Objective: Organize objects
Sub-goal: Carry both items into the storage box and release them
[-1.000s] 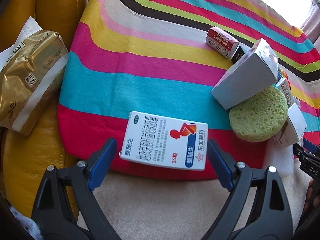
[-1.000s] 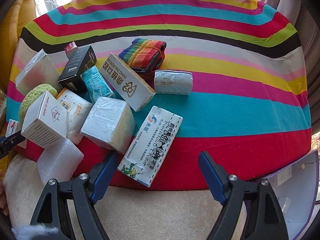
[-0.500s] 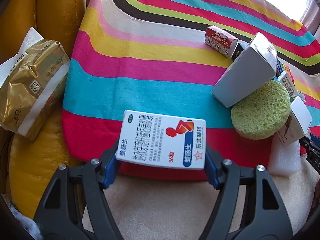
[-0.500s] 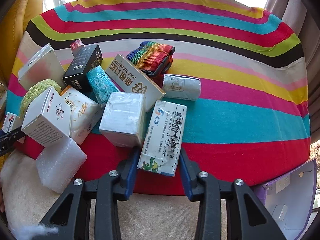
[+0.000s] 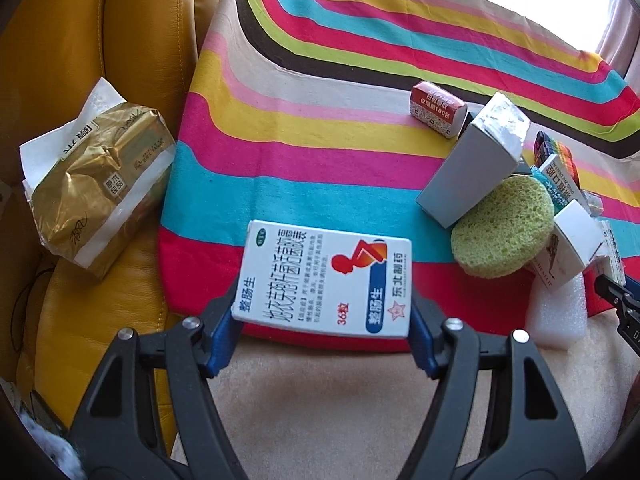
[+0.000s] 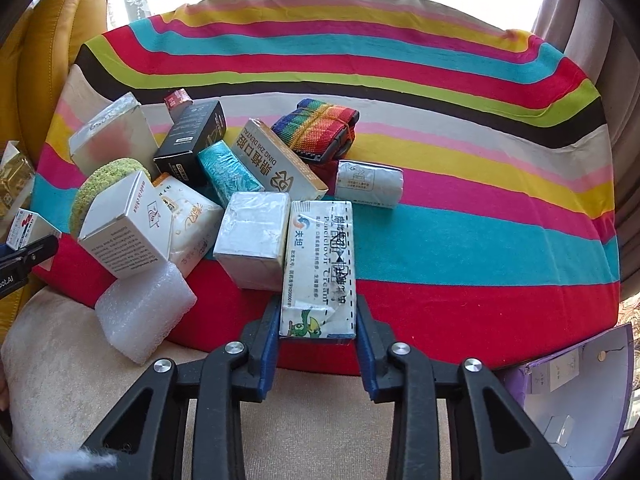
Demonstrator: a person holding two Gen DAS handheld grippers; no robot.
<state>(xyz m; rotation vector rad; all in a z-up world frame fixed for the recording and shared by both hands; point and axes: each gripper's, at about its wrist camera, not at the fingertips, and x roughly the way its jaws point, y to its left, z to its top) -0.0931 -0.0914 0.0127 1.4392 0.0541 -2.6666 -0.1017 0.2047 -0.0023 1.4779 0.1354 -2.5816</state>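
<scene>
My left gripper (image 5: pixel 324 320) is clamped on the white medicine box (image 5: pixel 326 282), blue pads pressed to its short ends, at 6 o'clock in the left view over the near edge of the striped cloth (image 5: pixel 304 120). A green sponge (image 5: pixel 502 226) sits at 3 o'clock, leaning against a grey carton (image 5: pixel 470 172) — a gold tissue pack (image 5: pixel 94 188) lies at 9 o'clock on the yellow leather seat (image 5: pixel 80 320).

My right gripper (image 6: pixel 318 330) is closed on the cream box (image 6: pixel 319 268), at 6 o'clock in its view, its long side touching a foil-wrapped block (image 6: pixel 253 238). The rest of the pile spreads toward 10 o'clock — a rainbow strap roll (image 6: pixel 318 126) at 12.
</scene>
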